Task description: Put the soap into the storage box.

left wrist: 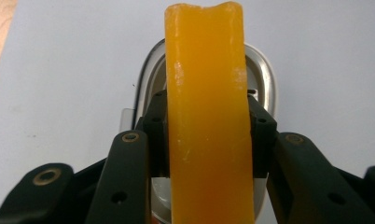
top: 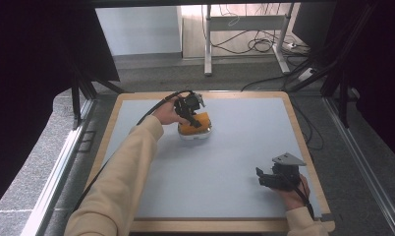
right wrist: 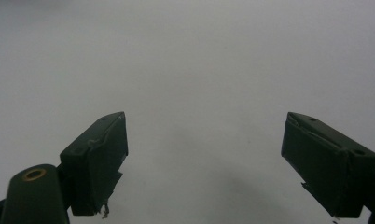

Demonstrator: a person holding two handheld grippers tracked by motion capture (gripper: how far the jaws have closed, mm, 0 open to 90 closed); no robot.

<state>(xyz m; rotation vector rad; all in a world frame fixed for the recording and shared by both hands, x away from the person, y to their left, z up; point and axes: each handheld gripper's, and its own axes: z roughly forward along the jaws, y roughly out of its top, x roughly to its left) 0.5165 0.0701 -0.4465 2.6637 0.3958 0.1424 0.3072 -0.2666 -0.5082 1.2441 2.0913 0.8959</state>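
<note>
The left gripper (top: 192, 114) is clamped on a thick, translucent orange bar of soap (top: 194, 123), a rectangular block with rounded edges and a slightly dented far end. In the left gripper view the two black jaws press against the long sides of the soap bar (left wrist: 206, 116), which stands up between them and runs away from the camera. Directly beneath the bar lies a shallow oval soap dish (left wrist: 265, 84) with a shiny metal rim and a pale inside; its rim curves out on either side of the orange block, and whether the bar touches the dish or hangs just above it cannot be told. Seen from the high view, the white oval dish (top: 194, 135) sits on the far left-centre part of the pale blue-grey table mat (top: 244, 147), which is framed by a light wooden table edge (top: 303, 142). A cream-coloured sleeve (top: 122, 182) reaches from the bottom left toward the dish, with a black cable trailing from the gripper in that hand. The right gripper (top: 264, 178) rests low near the right front corner of the mat, well apart from the soap and dish, topped by a grey three-cornered plate. In the right gripper view its jaws (right wrist: 204, 163) stand wide apart with bare mat between them, holding nothing.
</note>
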